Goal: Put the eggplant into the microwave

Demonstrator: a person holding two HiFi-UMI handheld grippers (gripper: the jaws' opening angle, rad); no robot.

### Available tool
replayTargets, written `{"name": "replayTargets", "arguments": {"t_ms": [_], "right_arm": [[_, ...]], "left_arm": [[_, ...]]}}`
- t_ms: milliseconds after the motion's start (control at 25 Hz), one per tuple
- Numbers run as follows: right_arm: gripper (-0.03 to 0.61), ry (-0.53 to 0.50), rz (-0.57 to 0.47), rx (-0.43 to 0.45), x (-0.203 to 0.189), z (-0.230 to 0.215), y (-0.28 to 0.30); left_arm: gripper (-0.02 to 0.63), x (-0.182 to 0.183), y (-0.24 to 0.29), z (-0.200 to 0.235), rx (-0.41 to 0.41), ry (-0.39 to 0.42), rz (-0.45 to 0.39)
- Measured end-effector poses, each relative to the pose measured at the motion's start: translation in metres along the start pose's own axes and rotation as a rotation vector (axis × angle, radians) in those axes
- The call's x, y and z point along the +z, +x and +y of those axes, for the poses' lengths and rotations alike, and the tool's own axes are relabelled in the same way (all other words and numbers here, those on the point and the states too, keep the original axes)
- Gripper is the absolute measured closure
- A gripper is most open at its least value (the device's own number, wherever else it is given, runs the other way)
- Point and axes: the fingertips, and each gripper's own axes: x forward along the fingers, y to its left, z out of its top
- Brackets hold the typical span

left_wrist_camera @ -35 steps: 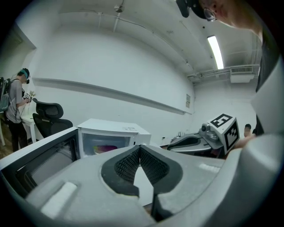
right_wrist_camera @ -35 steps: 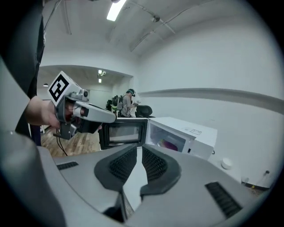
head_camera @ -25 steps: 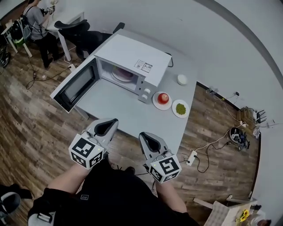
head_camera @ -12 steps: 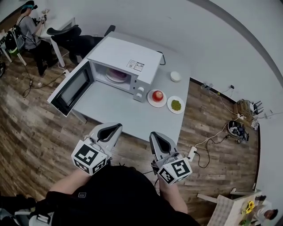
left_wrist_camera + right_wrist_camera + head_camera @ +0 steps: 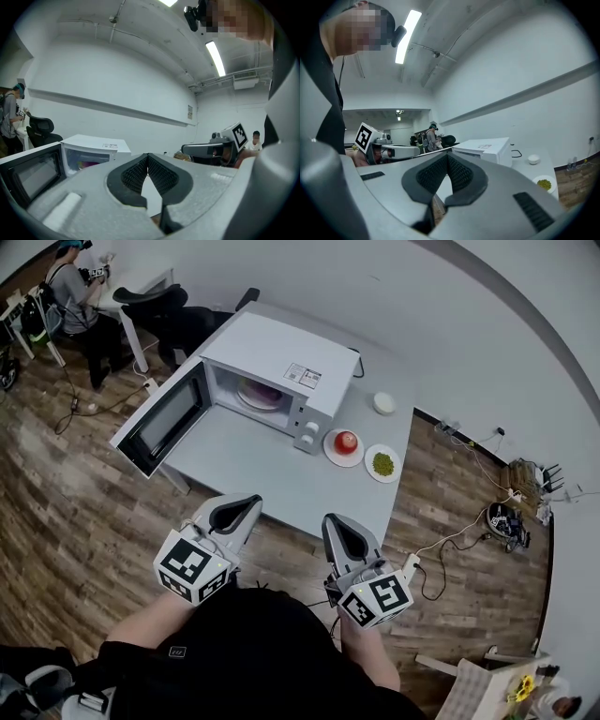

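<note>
Not much is new vs. a sec ago. The L gripper (image 5: 242,505) & R gripper (image 5: 336,526) stay low at 6 o'clock, close to the person's body, just off the near edge of the flat grey counter (image 5: 253,465). The R one sits a bit lower than before. The L one hardly moves.

Both pairs of dark ribbed fingers (image 5: 132,174) are clenched, tips touching, w/ nothing between them. Each gripper view shows this.

The boxy white microwave (image 5: 281,357) sits at 11 o'clock on the counter. Its dark-glass door (image 5: 161,423) hangs wide open toward 9 o'clock, same as before. Inside lies a purple thing on a pale round tray, prob. the eggplant (image 5: 262,392), but it is too small to be sure.

At 3 o'clock from the microwave sit a red round fruit (image 5: 347,442) on a white plate & green food (image 5: 382,464) on a 2nd plate. A small white bowl (image 5: 384,405) is at 1 o'clock.

What it means: I think the eggplant is already in & the job looks approx. done. The door is not shut, but the task doesn't ask for that.
</note>
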Motion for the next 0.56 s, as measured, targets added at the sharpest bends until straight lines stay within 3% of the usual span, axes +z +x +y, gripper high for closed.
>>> {"name": "replayTargets", "arguments": {"t_ms": [560], "right_arm": [[0.565,-0.021,0.019,0.031,-0.001,0.015,0.007]], "left_arm": [[0.604,-0.003,-0.007,0.006,0.008,0.000,0.006]]}}
